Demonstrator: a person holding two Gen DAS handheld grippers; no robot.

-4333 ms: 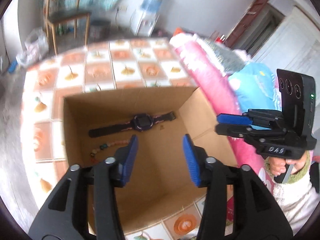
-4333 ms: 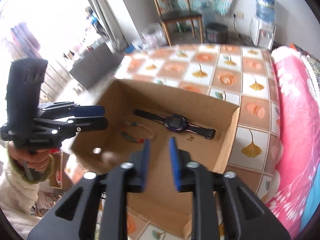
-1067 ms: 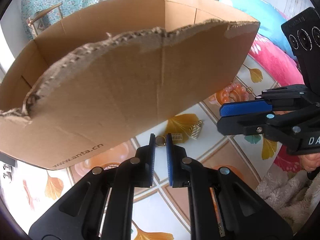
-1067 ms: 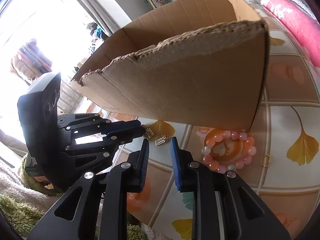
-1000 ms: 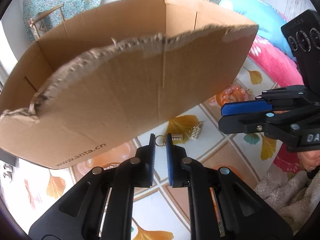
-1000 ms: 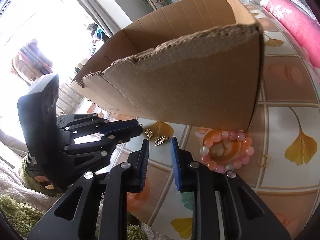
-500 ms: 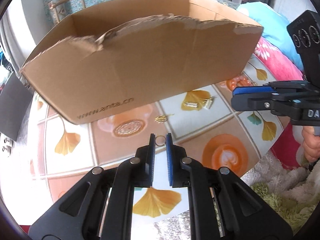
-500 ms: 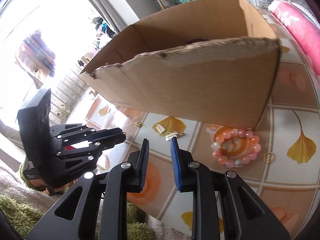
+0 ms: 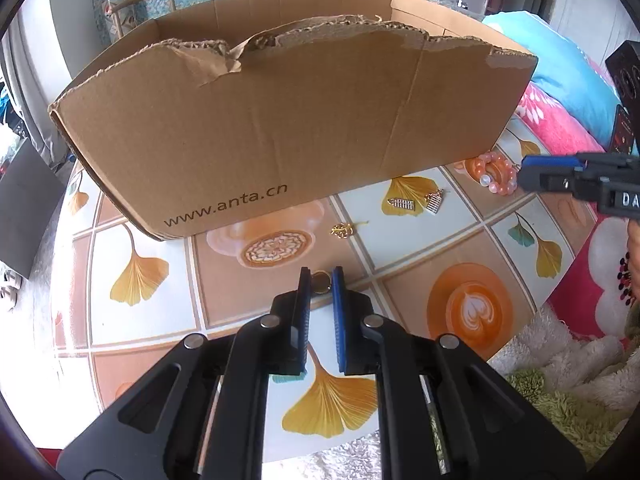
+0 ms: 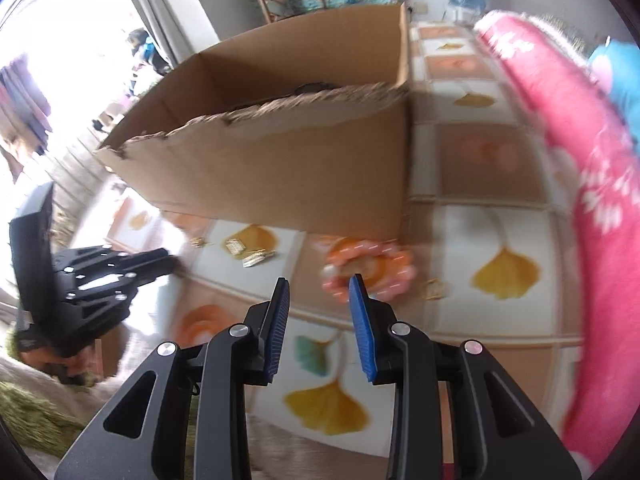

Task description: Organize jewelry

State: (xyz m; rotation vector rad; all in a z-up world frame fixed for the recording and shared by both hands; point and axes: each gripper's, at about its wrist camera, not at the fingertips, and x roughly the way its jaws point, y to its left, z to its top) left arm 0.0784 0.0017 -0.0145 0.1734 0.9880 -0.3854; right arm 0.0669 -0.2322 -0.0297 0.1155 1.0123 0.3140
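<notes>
Gripping a small gold ring (image 9: 320,281) at its very tips, the left claw (image 9: 319,280) is clenched on it above the tiled worktop (image 9: 144,320), near side of the cardboard box (image 9: 280,128), likely bound for the box. Right claw (image 10: 318,292), nothing between its jaws, is opening near the pink bead bracelet (image 10: 368,264), probably next. Gold charms (image 9: 416,203) lie loose just right of centre. Box reads "www.anta.cn"; right claw body shows "DA", rest cut off.

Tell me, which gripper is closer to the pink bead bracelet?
Right. The right gripper hovers just before the bracelet, jaws opening, empty. The left gripper sits farther away, holding a small ring.
</notes>
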